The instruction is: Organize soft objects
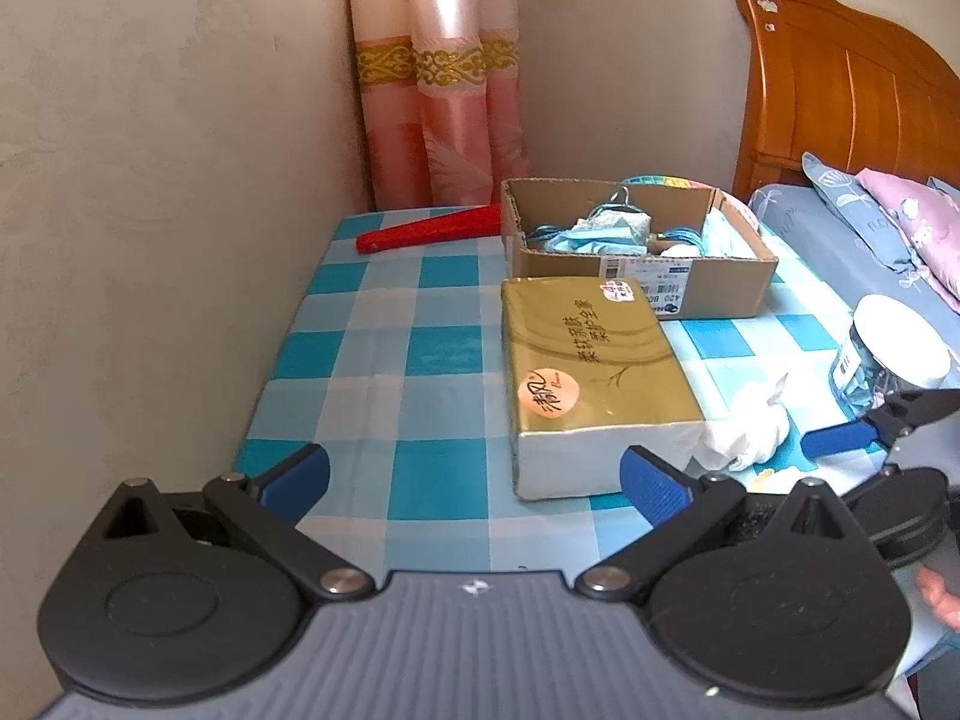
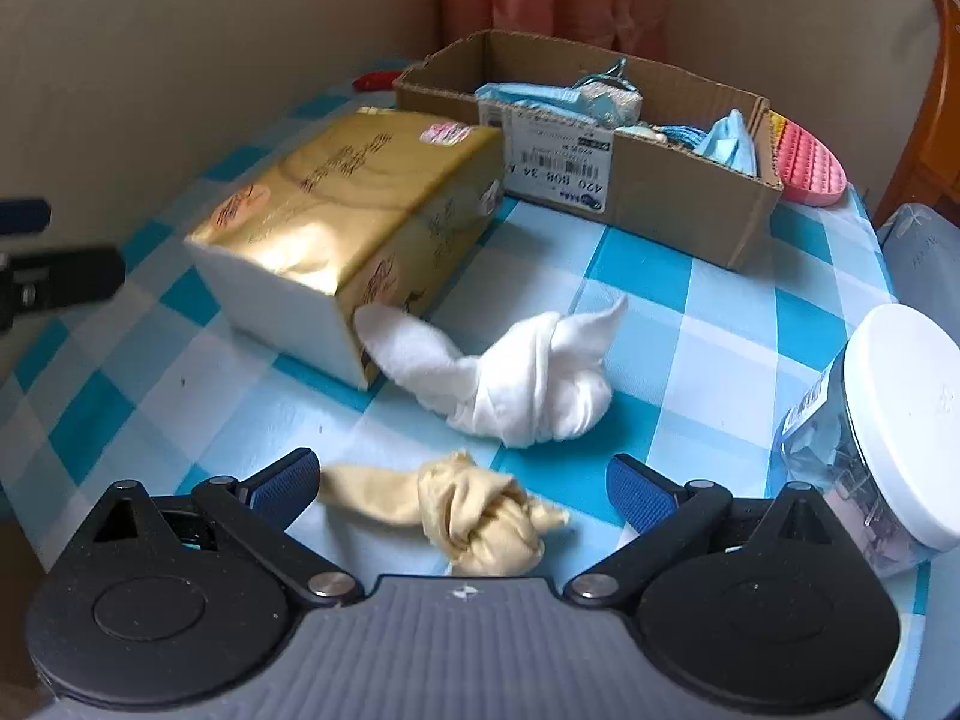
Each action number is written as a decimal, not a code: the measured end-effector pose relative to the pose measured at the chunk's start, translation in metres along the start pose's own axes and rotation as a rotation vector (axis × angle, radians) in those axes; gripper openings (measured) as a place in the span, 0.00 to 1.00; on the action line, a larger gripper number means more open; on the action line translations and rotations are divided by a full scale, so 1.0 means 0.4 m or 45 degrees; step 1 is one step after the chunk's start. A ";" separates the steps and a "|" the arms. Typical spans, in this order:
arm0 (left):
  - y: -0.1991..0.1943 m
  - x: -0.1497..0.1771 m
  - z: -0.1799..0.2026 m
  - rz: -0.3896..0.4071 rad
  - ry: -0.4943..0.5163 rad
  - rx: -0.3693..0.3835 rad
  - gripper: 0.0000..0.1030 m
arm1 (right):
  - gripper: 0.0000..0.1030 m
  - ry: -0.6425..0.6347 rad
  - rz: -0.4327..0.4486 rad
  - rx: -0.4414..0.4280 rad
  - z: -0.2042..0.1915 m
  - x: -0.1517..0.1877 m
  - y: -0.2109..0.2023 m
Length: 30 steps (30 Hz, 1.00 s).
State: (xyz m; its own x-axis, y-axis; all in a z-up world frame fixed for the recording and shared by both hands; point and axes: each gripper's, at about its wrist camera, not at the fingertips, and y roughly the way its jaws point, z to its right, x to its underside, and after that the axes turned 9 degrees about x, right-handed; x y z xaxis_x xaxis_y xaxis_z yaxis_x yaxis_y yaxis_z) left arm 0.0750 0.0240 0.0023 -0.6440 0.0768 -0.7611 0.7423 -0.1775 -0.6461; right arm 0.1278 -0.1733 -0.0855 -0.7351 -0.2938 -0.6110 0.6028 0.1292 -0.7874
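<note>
Knotted beige cloth bundle [image 2: 480,516] lies on the checked tablecloth [image 2: 690,312] between the wide-spread right gripper [image 2: 462,480] fingers; left gripper [image 1: 474,480] also gapes, empty.

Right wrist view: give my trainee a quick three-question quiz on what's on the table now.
1. True or false: the right tongs are shut on the beige knotted cloth.
2. What does the white knotted cloth touch at one end: A) jar, B) gold tissue pack, C) cardboard box?
3. Which colour is the jar's lid?

Key: 1 false, they stand open around it. 2 B. 3 white.
</note>
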 end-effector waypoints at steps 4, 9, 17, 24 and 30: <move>0.006 0.000 0.006 -0.015 0.003 0.011 0.99 | 1.00 0.019 -0.005 0.033 0.002 0.000 0.016; 0.017 0.006 0.021 -0.051 0.026 0.027 0.99 | 1.00 -0.038 0.011 0.062 0.004 0.027 0.006; 0.028 0.005 0.061 -0.090 0.092 0.065 0.99 | 1.00 -0.107 0.052 0.014 0.028 0.064 -0.014; 0.034 -0.001 0.104 -0.100 0.182 0.099 0.99 | 1.00 -0.152 0.116 -0.027 0.037 0.083 -0.018; 0.033 -0.002 0.115 -0.117 0.196 0.126 0.99 | 1.00 -0.266 0.133 -0.125 0.019 0.081 -0.022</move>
State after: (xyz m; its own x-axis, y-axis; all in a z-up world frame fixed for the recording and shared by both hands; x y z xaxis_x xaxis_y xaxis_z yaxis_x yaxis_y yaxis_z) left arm 0.0769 -0.0236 -0.0030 -0.6667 0.2445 -0.7040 0.6551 -0.2581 -0.7101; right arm 0.1010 -0.1911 -0.0978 -0.5842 -0.4622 -0.6672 0.6315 0.2577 -0.7314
